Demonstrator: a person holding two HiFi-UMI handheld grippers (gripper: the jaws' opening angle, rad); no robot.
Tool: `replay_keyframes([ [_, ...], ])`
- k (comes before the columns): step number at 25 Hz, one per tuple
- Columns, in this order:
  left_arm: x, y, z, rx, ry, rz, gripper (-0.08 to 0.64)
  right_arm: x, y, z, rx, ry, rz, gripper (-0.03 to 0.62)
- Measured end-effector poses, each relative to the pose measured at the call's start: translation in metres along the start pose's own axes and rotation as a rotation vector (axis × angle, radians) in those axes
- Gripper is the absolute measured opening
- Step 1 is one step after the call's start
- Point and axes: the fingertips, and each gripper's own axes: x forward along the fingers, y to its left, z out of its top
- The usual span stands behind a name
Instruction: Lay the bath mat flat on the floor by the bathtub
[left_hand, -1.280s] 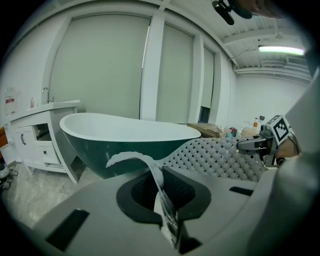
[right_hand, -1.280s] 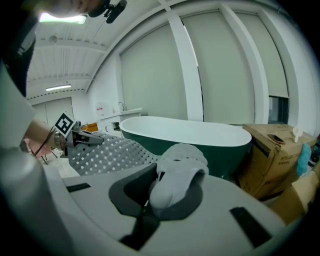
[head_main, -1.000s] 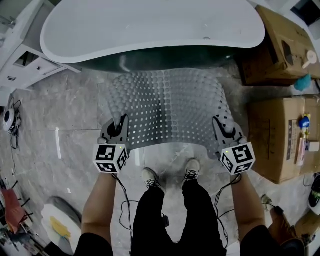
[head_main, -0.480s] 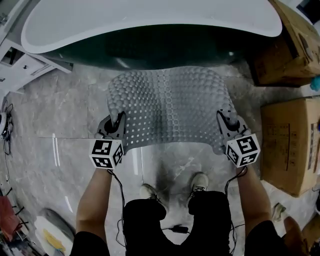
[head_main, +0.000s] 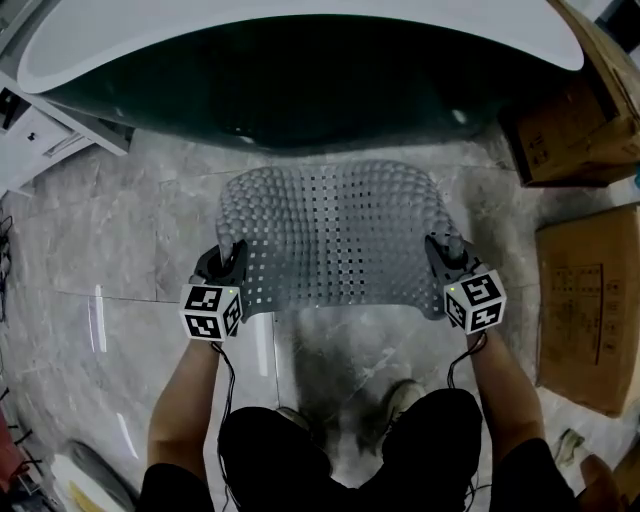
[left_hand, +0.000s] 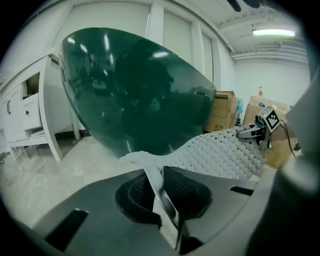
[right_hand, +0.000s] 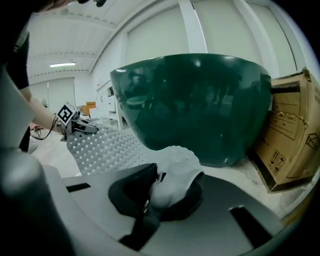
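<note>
We hold the bath mat (head_main: 335, 235) by its two near corners. It sags between the fingers, and its far edge seems to rest on the floor (head_main: 120, 230) just short of the bathtub (head_main: 300, 80) ahead of them. The left gripper (head_main: 230, 264) is easing its jaws open, with a thin corner of mat standing between them. The right gripper (head_main: 446, 258) is clamped narrow on a bunched corner.

We judge the mat light, soft and floppy. Its bumpy, holed sheet would fold or curl if dropped unevenly, so the corners are the place to grip.

The tub wall closes off room ahead. Cardboard boxes (head_main: 585, 300) stand outside the right fingers, bare floor lies outside the left, and our feet (head_main: 402, 396) are behind.
</note>
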Motion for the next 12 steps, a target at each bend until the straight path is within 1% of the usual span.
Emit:
replay_keyframes([
  [4, 0.017, 0.008, -0.023, 0.003, 0.014, 0.000, 0.043, 0.020, 0.001, -0.022, -0.020, 0.021, 0.015, 0.032],
  [8, 0.024, 0.018, -0.045, -0.025, 0.036, 0.016, 0.043, 0.034, 0.002, -0.045, -0.051, 0.053, 0.029, 0.032],
  [12, 0.025, 0.028, -0.056, -0.047, 0.044, 0.035, 0.043, 0.039, -0.009, -0.059, -0.017, 0.073, 0.013, 0.032],
])
